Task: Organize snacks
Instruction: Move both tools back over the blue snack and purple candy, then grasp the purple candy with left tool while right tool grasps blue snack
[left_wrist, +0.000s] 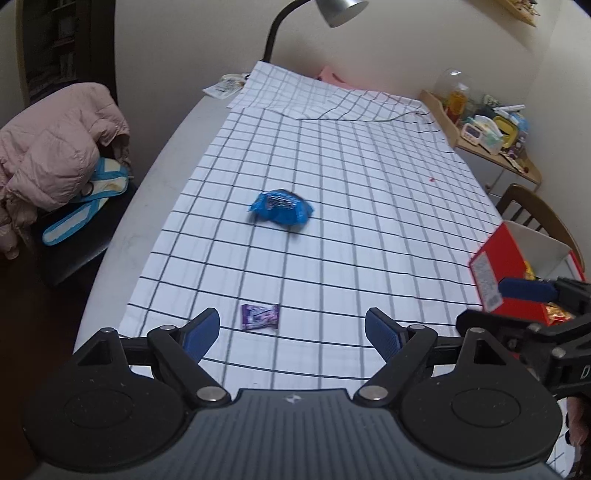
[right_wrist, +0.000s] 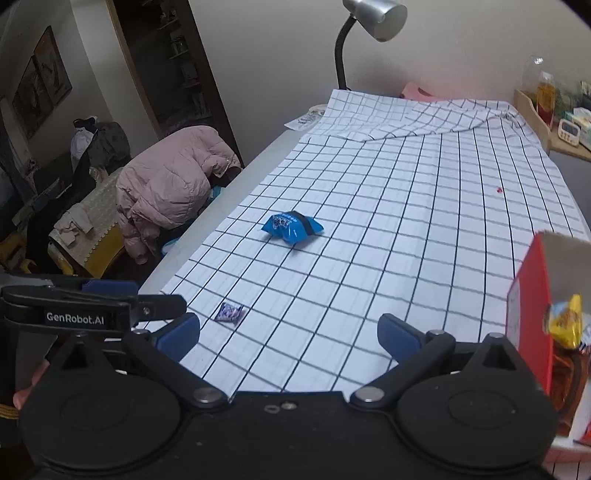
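Both grippers (left_wrist: 291, 330) (right_wrist: 288, 334) agape; cloth (left_wrist: 332, 184) roomy.

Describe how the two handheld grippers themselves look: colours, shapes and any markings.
Both are matte black. The left gripper and the right gripper each have two round disc housings, angled link arms with silver pivot pins, and ribbed blue finger pads. White "GenRobot.AI" lettering marks the left gripper's side. No cables show.
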